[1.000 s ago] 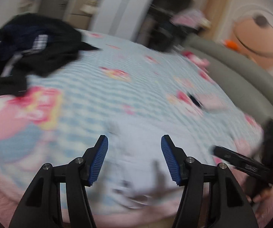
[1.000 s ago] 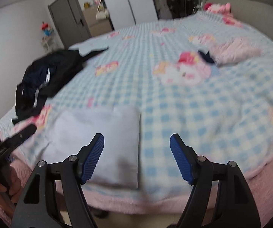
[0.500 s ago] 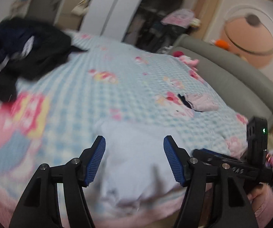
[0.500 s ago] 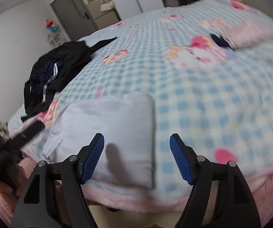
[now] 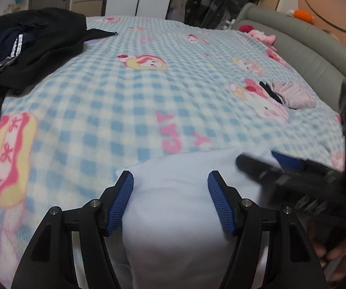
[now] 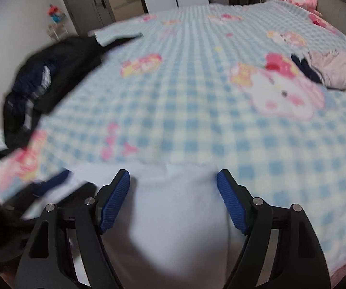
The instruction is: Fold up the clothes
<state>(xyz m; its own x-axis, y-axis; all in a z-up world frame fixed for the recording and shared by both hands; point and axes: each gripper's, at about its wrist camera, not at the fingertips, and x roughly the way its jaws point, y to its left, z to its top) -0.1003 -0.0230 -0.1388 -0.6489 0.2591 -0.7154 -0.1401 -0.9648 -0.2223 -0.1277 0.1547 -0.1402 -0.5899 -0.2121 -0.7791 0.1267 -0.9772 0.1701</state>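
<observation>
Since half a second ago you have brought both grippers down and in toward the folded white garment (image 5: 177, 207), which now fills the space between each pair of fingers. Your left gripper (image 5: 170, 200) has its blue pads spread apart, one on either side of the garment's left portion; whether the pads touch the cloth cannot be told. Your right gripper (image 6: 173, 200) is likewise spread wide, straddling the garment's right portion, and it shows in the left wrist view as a blurred dark shape just right of the garment, with your hand (image 5: 341, 255) on its handle.

That white garment lies at the near edge of the blue checked blanket (image 5: 129, 91), just below the pink "CAT" lettering (image 5: 170, 134). Beyond the garment and to its left, a heap of black clothes (image 5: 33, 41) with a striped navy piece sits at the blanket's far left side. Well apart from the garment, to its far right, a small pink folded item (image 6: 336, 72) rests beside a dark piece on the blanket. A grey padded headboard (image 5: 305, 48) runs along the blanket's right side.
</observation>
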